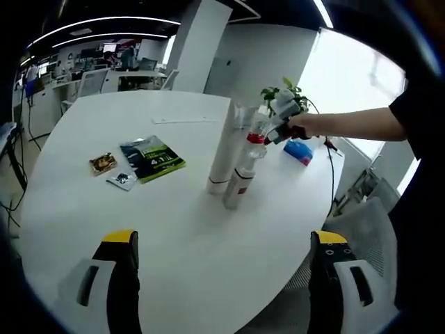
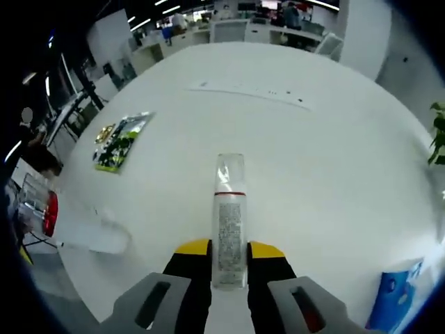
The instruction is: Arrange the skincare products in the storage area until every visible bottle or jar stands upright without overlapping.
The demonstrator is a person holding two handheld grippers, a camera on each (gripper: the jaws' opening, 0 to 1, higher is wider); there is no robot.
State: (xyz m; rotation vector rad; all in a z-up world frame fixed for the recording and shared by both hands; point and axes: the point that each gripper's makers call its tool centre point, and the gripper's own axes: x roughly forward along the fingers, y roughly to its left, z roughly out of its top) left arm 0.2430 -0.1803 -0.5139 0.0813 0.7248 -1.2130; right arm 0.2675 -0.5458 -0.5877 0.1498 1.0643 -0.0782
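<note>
At the middle of the round white table [image 1: 174, 229], a tall white tube [image 1: 224, 156] stands upright; at its 4 o'clock the right gripper [image 2: 229, 255] clamps a clear red-banded bottle [image 2: 228, 221]. The left gripper [image 1: 226, 243] hangs wide open, empty.

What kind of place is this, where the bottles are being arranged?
Probably an open-plan office: a large white round table, desks and office chairs in the background, strip ceiling lights, and a potted plant near a bright window.
</note>
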